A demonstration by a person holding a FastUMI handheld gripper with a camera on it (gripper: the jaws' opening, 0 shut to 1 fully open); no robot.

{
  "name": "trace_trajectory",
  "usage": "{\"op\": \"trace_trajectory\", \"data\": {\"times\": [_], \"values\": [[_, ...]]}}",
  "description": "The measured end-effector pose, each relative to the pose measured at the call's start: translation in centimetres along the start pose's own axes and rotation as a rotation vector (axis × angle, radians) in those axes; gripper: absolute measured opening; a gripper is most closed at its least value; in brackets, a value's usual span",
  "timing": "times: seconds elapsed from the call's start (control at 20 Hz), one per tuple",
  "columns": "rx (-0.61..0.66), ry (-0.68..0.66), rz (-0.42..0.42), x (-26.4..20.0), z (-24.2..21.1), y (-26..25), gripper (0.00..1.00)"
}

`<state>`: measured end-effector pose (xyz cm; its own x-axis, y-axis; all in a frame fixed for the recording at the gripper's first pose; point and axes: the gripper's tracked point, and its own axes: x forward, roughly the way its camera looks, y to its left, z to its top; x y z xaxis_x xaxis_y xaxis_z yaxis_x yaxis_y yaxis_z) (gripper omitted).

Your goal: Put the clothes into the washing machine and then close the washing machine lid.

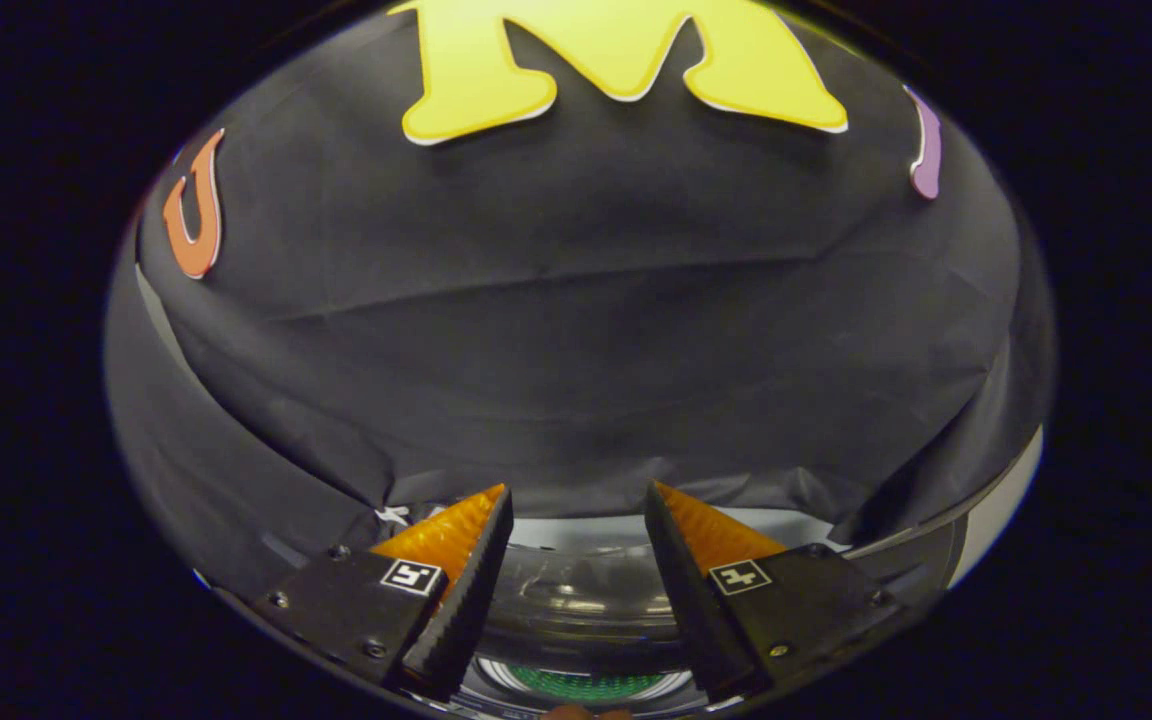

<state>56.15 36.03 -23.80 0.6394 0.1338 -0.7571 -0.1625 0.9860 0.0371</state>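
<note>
Gripper (578,505): both fingers are in view, extending forward from their mounts. The fingers stand apart with a clear gap between the tips, wider at the tips than at the base. Nothing is held between them; neither pad presses on anything. Each finger (456,590) has a ribbed inner face and tapers to a pointed tip. Both mounts sit level with one another. The gripper is angled forward and slightly upward.
</note>
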Motion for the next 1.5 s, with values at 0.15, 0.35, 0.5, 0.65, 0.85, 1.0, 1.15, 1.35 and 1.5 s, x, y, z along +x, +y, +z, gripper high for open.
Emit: {"op": "trace_trajectory", "data": {"times": [0.15, 0.35, 0.5, 0.65, 0.85, 1.0, 1.15, 1.35, 1.5], "values": [[0.001, 0.014, -0.003, 0.4, -0.5, -0.4, 0.83], [-0.004, 0.066, 0.055, 0.1, -1.7, 0.9, 0.83], [0.008, 0.146, 0.129, -0.7, -3.9, 2.0, 0.83], [-0.004, 0.106, 0.139, -1.2, -4.7, 1.9, 0.84], [0.007, 0.159, 0.200, -2.6, -8.0, 2.5, 0.84], [0.009, 0.141, 0.201, -2.8, -9.1, 2.3, 0.86], [0.008, 0.152, 0.192, -3.3, -10.2, 2.4, 0.87], [0.001, 0.147, 0.180, -3.7, -11.7, 2.2, 0.88], [-0.005, 0.149, 0.177, -4.1, -13.3, 2.2, 0.88]]}}
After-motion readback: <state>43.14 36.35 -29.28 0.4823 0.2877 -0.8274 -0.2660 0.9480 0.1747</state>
